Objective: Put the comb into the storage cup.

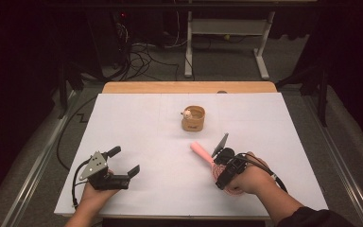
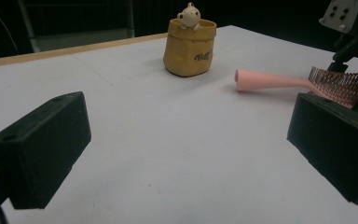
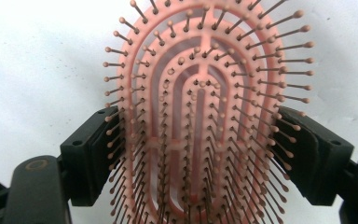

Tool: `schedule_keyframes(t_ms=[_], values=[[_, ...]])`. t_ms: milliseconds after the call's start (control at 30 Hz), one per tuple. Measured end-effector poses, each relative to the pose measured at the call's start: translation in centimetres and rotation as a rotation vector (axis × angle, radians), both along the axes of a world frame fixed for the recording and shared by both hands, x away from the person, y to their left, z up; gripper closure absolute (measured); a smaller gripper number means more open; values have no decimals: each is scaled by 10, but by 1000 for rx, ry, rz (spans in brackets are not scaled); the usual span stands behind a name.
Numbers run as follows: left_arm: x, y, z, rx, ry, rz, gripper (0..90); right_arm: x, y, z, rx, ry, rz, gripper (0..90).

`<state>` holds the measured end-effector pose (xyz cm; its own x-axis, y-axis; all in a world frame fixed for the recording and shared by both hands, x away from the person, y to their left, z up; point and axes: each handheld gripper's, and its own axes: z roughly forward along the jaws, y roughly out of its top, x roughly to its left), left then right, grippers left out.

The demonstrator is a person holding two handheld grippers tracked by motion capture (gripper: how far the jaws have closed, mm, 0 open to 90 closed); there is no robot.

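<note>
Bristles face up on the pink hairbrush (image 1: 207, 160), which lies on the white surface (image 1: 146, 123) just in front of the little yellow pouch (image 1: 193, 118), its handle aimed toward that pouch and its head nearest you. Your right hand-held gripper (image 3: 200, 154) straddles the brush head, one jaw at each edge; the right gripper view shows the pads close against the outer rows of pins, though you cannot tell from it whether they already press on the rim itself. That is the risk: if the pads bear on the pins rather than the solid rim, the pins will likely flex and the head may twist or slide free as you lift. The long handle also puts weight ahead of the grip, so the brush could droop toward the pouch and knock it or the small figure (image 2: 189, 15) perched in its mouth. Your left hand-held gripper (image 1: 121, 162) sits spread wide and empty, well to the left of the pouch, so it offers no support if the brush slips.
</note>
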<state>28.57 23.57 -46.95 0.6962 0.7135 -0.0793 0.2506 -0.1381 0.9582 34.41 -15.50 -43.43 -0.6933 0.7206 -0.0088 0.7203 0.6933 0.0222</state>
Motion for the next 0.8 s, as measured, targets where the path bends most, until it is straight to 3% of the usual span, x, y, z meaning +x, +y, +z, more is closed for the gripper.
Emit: schedule_keyframes(t_ms=[500, 700, 800], values=[[-1, -2, 0, 8, -3, 0, 2, -5, -8, 23, 24, -11, 5, 209], [-2, -4, 0, 23, -2, -6, 3, -5, -8, 24, 16, -5, 28, 209], [-1, -7, 0, 40, -7, 17, 2, -6, -7, 24, 18, -4, 30, 209]])
